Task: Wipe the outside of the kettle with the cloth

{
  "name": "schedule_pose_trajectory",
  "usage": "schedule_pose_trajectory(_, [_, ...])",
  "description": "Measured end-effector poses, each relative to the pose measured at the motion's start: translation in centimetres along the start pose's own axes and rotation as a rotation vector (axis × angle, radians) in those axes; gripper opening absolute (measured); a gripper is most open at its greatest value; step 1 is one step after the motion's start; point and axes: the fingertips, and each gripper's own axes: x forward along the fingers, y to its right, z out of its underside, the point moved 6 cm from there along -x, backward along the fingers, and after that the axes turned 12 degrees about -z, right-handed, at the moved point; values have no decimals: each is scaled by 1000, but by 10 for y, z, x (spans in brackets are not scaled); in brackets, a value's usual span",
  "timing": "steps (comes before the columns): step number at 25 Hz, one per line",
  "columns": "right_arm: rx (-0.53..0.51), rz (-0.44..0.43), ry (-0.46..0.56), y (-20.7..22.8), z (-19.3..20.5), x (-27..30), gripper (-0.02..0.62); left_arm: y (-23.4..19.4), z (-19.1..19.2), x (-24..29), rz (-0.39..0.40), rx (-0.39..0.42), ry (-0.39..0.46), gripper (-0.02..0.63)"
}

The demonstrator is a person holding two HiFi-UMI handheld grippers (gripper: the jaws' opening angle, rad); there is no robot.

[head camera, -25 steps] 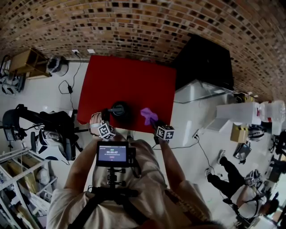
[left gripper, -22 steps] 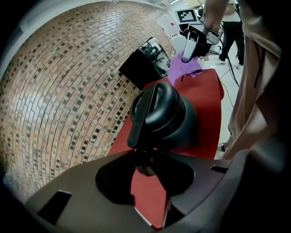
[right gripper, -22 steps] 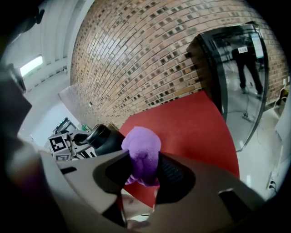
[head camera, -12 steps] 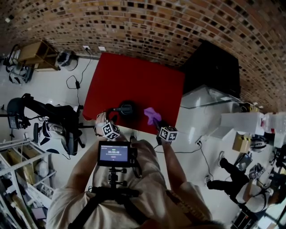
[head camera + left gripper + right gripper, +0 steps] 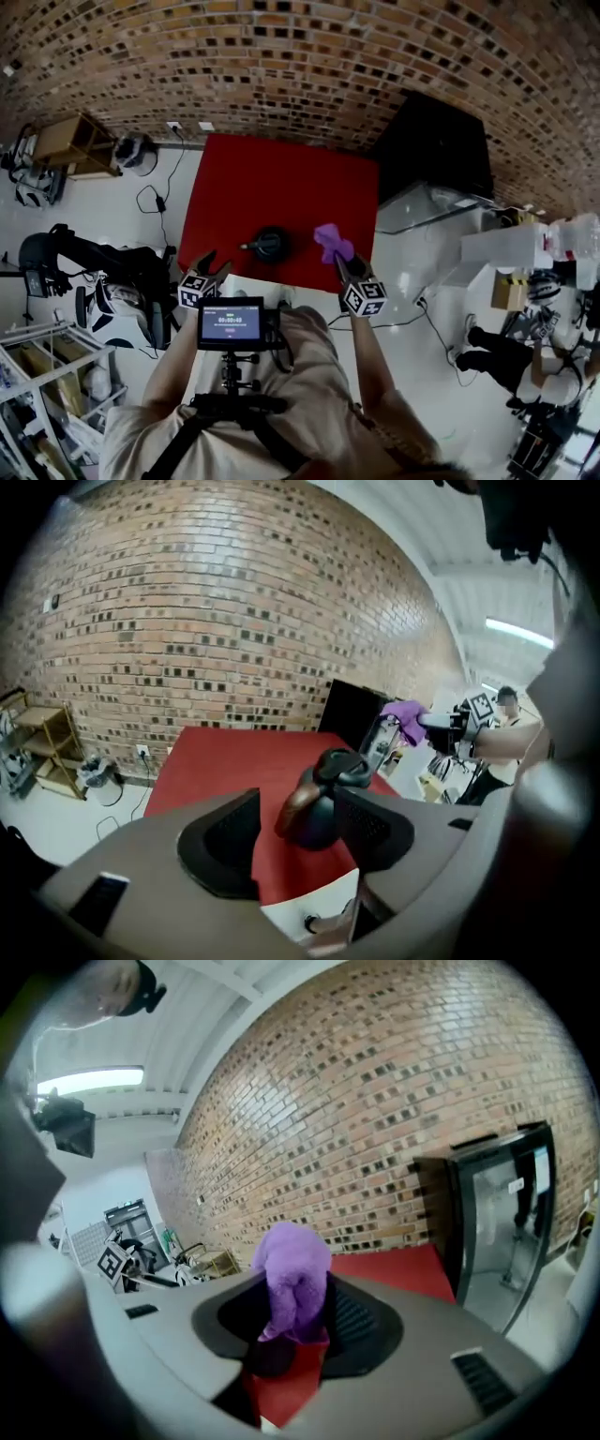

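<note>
dark rounded metal kettle (image 5: 272,244) at near edge of red worktop (image 5: 272,173) | likely rigid, slick; hold by top handle (image 5: 343,764) | left gripper (image 5: 212,265) fingers just opened, empty | right gripper (image 5: 343,266) fingers clamped on soft purple cloth (image 5: 330,239)

A red table (image 5: 281,178) stands on a white floor (image 5: 112,211) before a brick wall (image 5: 309,56). A black cabinet (image 5: 436,141) and wooden shelf (image 5: 64,142) flank it.
</note>
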Motion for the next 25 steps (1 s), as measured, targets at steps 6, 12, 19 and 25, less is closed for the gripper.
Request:
schedule_pose_trajectory(6, [-91,44,71,-57,-35,-17,170,-42,-31,-39,46,-150,136,247])
schedule_pose_trajectory(12, [-77,96,170,-123,-54,-36,170,-66,-39,-79,168,-219,185,247])
schedule_pose_trajectory(19, [-58,158,196,-165,-31,-49,170,-86,-23,-90,270,-228,160,247])
schedule_pose_trajectory(25, [-51,166,182,-176,-3,-54,170,-96,-10,-96,243,-256,185,247])
